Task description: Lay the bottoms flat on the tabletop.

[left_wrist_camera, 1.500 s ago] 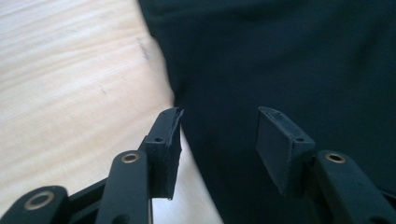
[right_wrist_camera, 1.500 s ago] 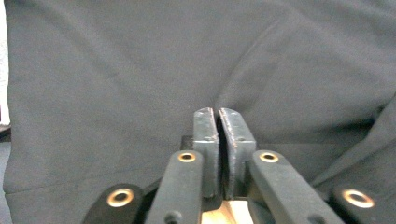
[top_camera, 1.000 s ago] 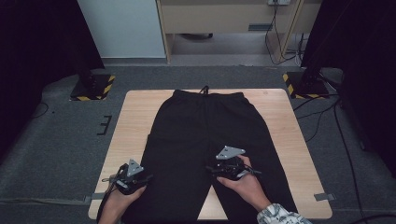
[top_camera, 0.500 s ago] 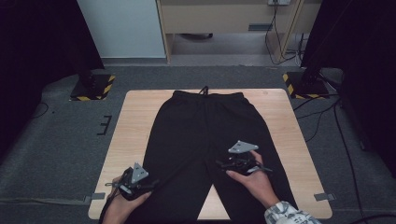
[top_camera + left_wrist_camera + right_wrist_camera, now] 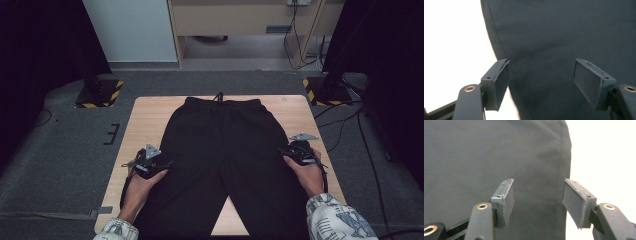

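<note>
- Two grippers are in use, one at each outer seam of the trousers (image 5: 222, 150), which lie flat on the table (image 5: 150, 112), waistband at the far edge, legs toward me.
- My left gripper (image 5: 159, 164) sits at the left leg's outer edge. In the left gripper view its jaws stand wide apart over the cloth (image 5: 564, 37), one pad (image 5: 499, 82) right at the seam line, nothing pinched. These jaws have just been opening.
- My right gripper (image 5: 289, 151) sits at the right leg's outer edge. In the right gripper view the jaws straddle the seam (image 5: 564, 165), moderately wide, with fabric beneath but not pressed by the pads. These jaws have just been closing.
- Progress, as I judge it: the garment is spread and roughly smooth; no fold is made yet. Gripping both side edges and making the first fold remain.
- Change from the earlier frames: both grippers then lay over the thighs, closer together and nearer me. Both have since travelled outward to the seams, the right one farther, and it now lies farther up the leg.
- The trousers themselves lie as they did; waistband and drawstring (image 5: 218, 96) are unmoved.
</note>
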